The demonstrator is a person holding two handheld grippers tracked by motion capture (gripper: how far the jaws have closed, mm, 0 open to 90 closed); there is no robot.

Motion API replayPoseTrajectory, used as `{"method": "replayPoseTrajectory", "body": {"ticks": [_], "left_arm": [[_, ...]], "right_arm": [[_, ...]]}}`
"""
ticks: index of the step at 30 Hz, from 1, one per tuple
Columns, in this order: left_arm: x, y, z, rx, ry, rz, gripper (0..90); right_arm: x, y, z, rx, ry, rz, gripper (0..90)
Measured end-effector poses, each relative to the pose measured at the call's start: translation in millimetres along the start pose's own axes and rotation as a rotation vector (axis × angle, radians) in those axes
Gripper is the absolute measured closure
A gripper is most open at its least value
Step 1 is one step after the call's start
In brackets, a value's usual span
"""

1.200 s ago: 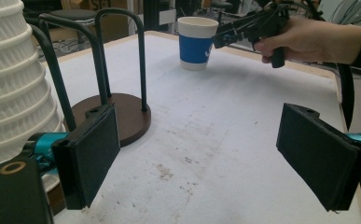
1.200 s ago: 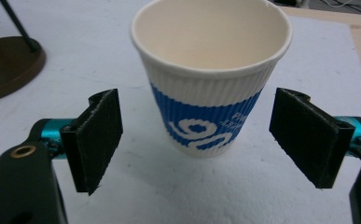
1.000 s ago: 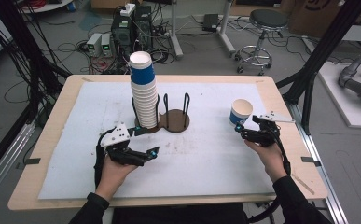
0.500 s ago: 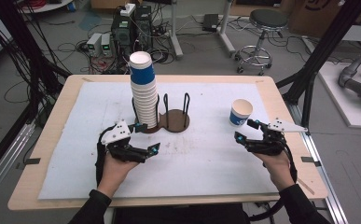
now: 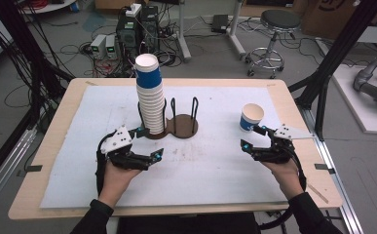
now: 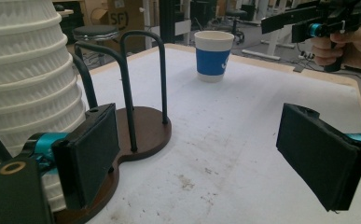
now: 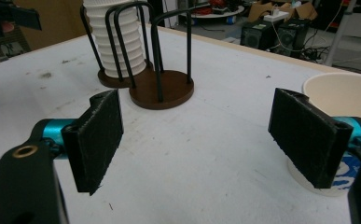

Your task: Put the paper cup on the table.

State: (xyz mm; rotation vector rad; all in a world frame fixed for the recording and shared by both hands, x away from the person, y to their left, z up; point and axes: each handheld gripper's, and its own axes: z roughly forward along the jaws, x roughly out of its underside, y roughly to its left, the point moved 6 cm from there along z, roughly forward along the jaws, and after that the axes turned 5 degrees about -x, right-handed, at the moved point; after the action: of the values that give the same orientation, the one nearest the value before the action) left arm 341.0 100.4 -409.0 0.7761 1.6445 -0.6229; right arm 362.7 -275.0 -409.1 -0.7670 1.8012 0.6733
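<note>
— What am I seeing by the left gripper [image 5: 148,145]?

— Its padded black jaws are gaping wide, holding nothing. The ribbed white cup stack [image 5: 150,95] is standing just beyond it, in a brown two-disc holder [image 5: 176,127] with black wire loops.

— And the right gripper [image 5: 252,138]?

— Also spread wide and empty. It's been drawing back; the blue-banded paper cup [image 5: 252,117] is standing upright just ahead of its far jaw, apart from it.

A lab or robotics workshop: the wooden bench with a white mat [image 5: 293,97] stands on grey concrete floor amid black metal frame struts [image 5: 344,44], tangled cables, stacked black electronics boxes [image 5: 137,29] and a round grey stool [image 5: 279,22].
</note>
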Motion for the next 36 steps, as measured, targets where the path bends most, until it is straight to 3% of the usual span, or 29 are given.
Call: {"method": "replayPoseTrajectory", "body": {"ticks": [20, 36], "left_arm": [[1.5, 4.1, -5.7, -0.024, 0.013, -0.004, 13.4], [2.4, 5.0, -6.0, -0.03, 0.018, -0.004, 13.3]], "right_arm": [[6.0, -8.8, 4.5, 0.022, 0.043, 0.067, 18.3], [7.8, -10.9, 6.4, 0.027, 0.053, 0.071, 18.3]]}}
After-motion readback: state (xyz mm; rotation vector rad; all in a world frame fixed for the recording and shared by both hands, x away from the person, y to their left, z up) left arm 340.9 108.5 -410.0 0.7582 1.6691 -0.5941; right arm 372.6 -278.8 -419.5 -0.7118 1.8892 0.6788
